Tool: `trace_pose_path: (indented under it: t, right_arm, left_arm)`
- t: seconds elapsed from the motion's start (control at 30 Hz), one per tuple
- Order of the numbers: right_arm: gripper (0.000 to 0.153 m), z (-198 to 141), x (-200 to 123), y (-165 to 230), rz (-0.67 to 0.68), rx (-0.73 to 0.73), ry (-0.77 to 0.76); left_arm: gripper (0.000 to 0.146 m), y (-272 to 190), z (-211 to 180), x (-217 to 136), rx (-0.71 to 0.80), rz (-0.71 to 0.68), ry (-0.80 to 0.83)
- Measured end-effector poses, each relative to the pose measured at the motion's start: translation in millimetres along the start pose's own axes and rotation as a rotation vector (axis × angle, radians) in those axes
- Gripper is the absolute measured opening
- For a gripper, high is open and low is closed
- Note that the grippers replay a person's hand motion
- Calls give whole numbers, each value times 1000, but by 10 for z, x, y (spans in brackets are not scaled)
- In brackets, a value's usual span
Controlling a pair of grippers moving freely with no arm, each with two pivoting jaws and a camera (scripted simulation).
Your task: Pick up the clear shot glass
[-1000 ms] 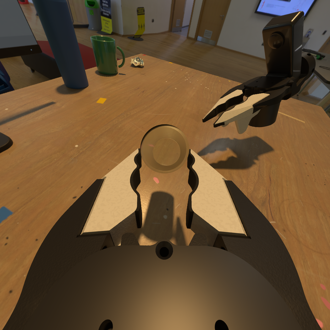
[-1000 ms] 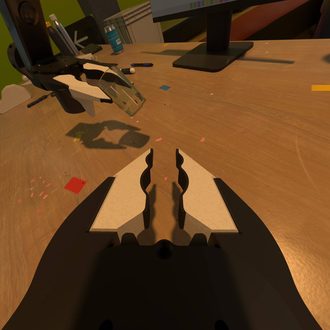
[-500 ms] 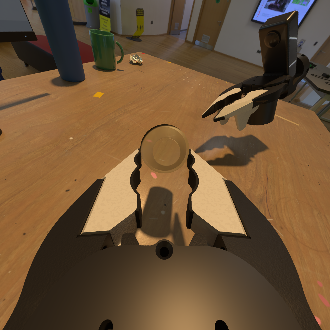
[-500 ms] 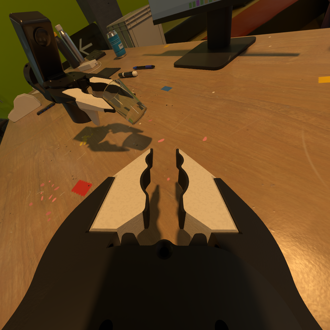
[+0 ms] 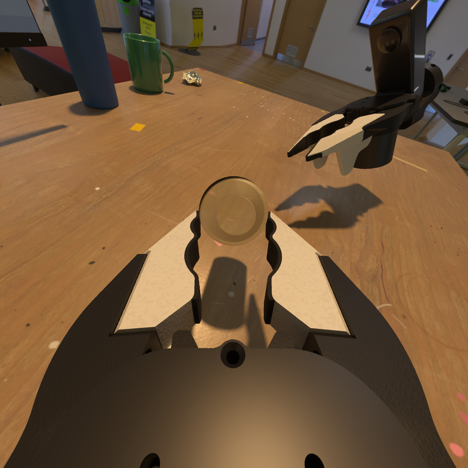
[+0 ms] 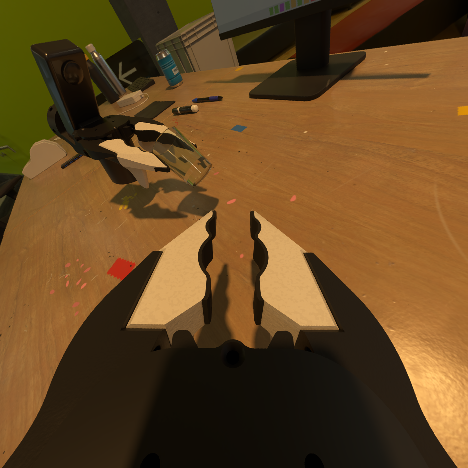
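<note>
The clear shot glass point(image 5: 233, 211) is held between the fingertips of my left gripper point(image 5: 233, 213), seen end-on with its base pointing away from me. In the right wrist view the glass point(image 6: 183, 158) hangs tilted above the wooden table point(image 6: 354, 177), mouth towards the left gripper point(image 6: 177, 157), with its shadow on the wood below. My right gripper point(image 6: 233, 212) is empty, its fingers a narrow gap apart, and hovers over the table. It also shows in the left wrist view point(image 5: 298, 156) at the right, off the table and apart from the glass.
A green mug point(image 5: 145, 63), a blue post point(image 5: 81, 53) and a ball of foil point(image 5: 192, 77) stand at the far left edge. A monitor stand point(image 6: 309, 76), a blue can point(image 6: 169, 68), two pens point(image 6: 184, 109) and a grey bottle point(image 6: 106, 68) lie beyond the left gripper.
My left gripper has kept its hold on the glass and moved a little higher above the table. My right gripper has drifted slightly; its finger gap is the same.
</note>
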State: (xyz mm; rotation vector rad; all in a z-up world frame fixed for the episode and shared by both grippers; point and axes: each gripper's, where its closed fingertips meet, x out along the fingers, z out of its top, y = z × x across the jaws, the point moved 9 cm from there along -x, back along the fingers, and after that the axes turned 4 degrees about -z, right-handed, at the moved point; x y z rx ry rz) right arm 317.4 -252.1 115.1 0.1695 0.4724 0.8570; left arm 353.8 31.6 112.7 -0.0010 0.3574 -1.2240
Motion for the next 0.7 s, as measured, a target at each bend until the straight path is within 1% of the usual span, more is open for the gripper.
trace_pose_path:
  t: [0.2,0.7]
  right_arm:
    - [26,0,4,-2,-1,0,1]
    - [27,-4,5,5,3,4,5]
  left_arm:
    - [52,9,-40,-31,7,16,28]
    - [52,-33,-83,-32,33,-11,41]
